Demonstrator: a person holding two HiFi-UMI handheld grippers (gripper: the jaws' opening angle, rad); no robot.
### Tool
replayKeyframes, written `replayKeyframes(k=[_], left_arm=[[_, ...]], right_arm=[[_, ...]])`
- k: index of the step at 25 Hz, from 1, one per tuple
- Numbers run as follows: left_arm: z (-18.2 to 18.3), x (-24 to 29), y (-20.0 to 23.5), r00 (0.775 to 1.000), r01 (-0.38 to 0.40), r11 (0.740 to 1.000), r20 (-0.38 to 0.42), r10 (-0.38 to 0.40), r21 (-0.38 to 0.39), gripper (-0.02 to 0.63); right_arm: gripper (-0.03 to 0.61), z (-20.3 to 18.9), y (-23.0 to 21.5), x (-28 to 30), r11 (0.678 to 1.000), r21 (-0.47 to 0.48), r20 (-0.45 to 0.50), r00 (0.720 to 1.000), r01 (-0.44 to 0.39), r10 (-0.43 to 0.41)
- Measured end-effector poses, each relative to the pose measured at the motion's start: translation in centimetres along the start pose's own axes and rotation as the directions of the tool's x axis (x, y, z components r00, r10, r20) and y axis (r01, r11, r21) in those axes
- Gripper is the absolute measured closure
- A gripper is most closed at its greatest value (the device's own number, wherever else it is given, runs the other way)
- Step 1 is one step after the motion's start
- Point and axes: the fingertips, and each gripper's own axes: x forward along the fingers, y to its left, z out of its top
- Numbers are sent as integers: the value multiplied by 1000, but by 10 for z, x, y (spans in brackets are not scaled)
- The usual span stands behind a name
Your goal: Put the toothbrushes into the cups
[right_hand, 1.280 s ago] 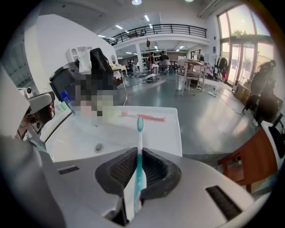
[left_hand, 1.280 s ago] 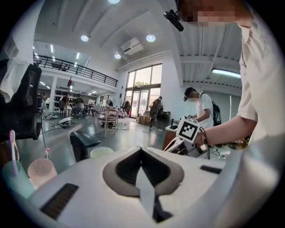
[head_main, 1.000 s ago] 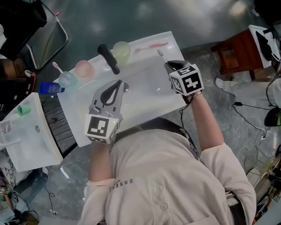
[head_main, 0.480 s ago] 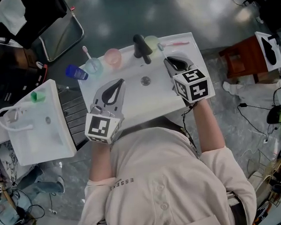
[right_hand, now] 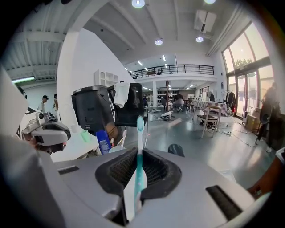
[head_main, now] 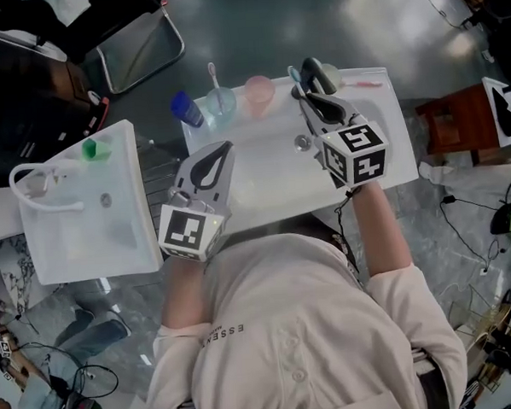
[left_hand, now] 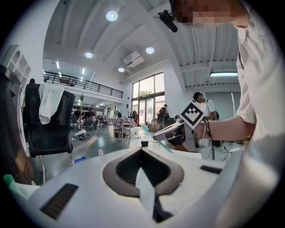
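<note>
My right gripper (head_main: 304, 96) is shut on a teal toothbrush (head_main: 294, 73) and holds it above the white sink (head_main: 272, 186), next to the black faucet (head_main: 313, 70). In the right gripper view the toothbrush (right_hand: 139, 133) stands bristles-up between the pads of that gripper (right_hand: 138, 155). Along the sink's back edge stand a blue cup (head_main: 221, 104) with a toothbrush in it, a pink cup (head_main: 259, 92) and a green cup (head_main: 331, 74), partly hidden. A pink toothbrush (head_main: 365, 83) lies at the back right. My left gripper (head_main: 224, 150) hovers shut over the sink's front left with nothing in it.
A blue bottle (head_main: 185, 109) lies left of the blue cup. A second white basin (head_main: 77, 217) with a green item (head_main: 90, 150) is at the left. A chair (head_main: 140, 47) stands behind it and a red stool (head_main: 452, 121) to the right.
Both grippers have shifted left over the sink. The right one has risen with the teal toothbrush, from the back right to beside the faucet. The view has swung left.
</note>
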Motion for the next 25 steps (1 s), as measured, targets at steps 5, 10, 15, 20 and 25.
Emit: replayKeyframes(k=[5, 10, 15, 20, 25], left_arm=[[-9, -15, 24, 998, -63, 998, -14, 62, -27, 612], [-17, -15, 41, 991, -133, 989, -19, 132, -59, 612], [-19, -4, 51, 983, -185, 979, -35, 182, -88, 612], [-27, 11, 55, 977, -210, 972, -60, 205, -104, 613], [-40, 26, 50, 979, -199, 970, -80, 190, -136, 612]], right_arm=[[532, 28, 14, 25, 999, -43, 92, 996, -7, 11], [531, 47, 22, 52, 994, -50, 177, 979, -93, 100], [531, 61, 18, 77, 986, -15, 239, 957, -167, 166], [531, 62, 12, 101, 969, 23, 342, 913, -246, 224], [531, 44, 18, 124, 954, -13, 327, 900, -299, 286]])
